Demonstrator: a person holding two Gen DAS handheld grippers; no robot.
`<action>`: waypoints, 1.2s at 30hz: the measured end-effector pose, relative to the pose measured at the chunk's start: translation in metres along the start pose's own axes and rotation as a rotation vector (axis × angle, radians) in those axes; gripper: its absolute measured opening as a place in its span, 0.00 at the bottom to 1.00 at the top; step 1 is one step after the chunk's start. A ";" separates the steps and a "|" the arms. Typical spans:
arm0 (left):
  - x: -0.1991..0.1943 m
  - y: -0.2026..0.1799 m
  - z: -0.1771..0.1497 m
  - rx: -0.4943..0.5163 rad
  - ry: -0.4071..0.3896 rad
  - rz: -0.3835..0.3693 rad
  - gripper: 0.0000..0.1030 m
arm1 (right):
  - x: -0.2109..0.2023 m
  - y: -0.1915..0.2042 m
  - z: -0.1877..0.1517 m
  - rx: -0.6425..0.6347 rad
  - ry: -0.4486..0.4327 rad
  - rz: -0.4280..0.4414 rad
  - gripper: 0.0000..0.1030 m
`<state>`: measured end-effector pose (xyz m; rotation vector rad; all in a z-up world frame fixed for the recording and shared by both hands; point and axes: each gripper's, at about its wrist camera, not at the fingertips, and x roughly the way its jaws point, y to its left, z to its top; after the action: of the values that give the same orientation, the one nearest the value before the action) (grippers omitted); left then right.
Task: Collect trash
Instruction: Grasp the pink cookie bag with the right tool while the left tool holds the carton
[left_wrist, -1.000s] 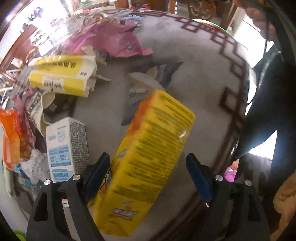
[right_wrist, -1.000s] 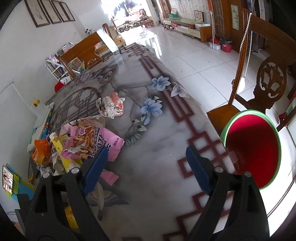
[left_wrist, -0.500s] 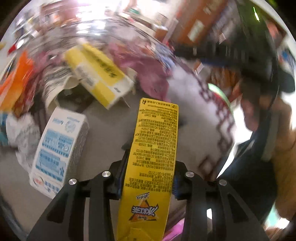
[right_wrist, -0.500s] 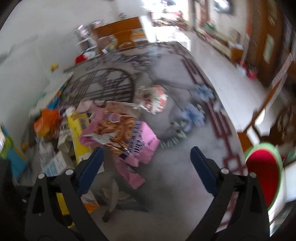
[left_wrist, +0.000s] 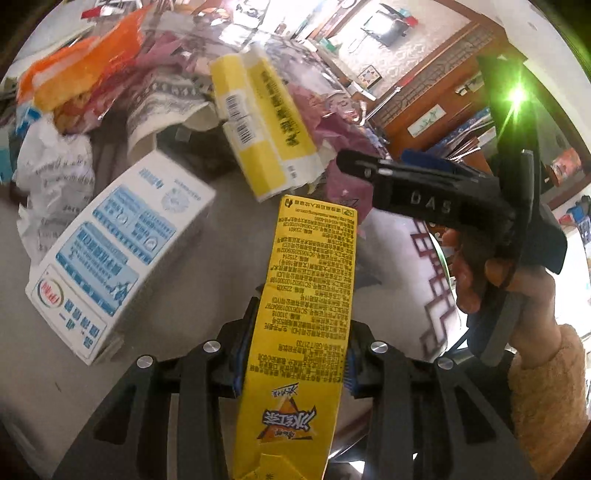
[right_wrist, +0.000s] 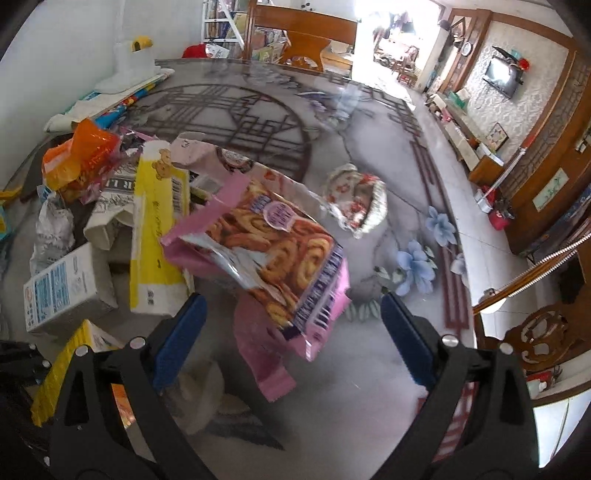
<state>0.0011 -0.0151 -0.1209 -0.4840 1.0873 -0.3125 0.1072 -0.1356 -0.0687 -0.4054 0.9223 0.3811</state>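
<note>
The left gripper (left_wrist: 293, 360) is clamped on a yellow drink carton (left_wrist: 301, 332), centre-bottom of the frame — a white-and-blue milk carton (left_wrist: 114, 254) lies to its left. The right gripper (right_wrist: 291, 336) has its jaws wide apart, a pink cookie bag (right_wrist: 273, 254) between and above them on the table (right_wrist: 369, 398).

White tiled floor (right_wrist: 476, 236), wood chair (right_wrist: 535, 332), maybe TV (right_wrist: 502, 75) on wall.
</note>
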 end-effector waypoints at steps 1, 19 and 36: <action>0.000 0.001 0.000 -0.005 0.000 0.004 0.34 | 0.003 0.003 0.001 -0.010 0.008 0.002 0.92; -0.003 0.015 -0.003 0.009 -0.007 0.015 0.34 | 0.006 -0.002 0.009 0.055 0.012 0.093 0.35; -0.023 0.025 -0.003 0.020 -0.069 0.062 0.33 | -0.042 -0.044 -0.017 0.213 -0.096 0.184 0.31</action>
<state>-0.0118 0.0159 -0.1176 -0.4396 1.0294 -0.2502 0.0932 -0.1882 -0.0356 -0.1061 0.8982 0.4610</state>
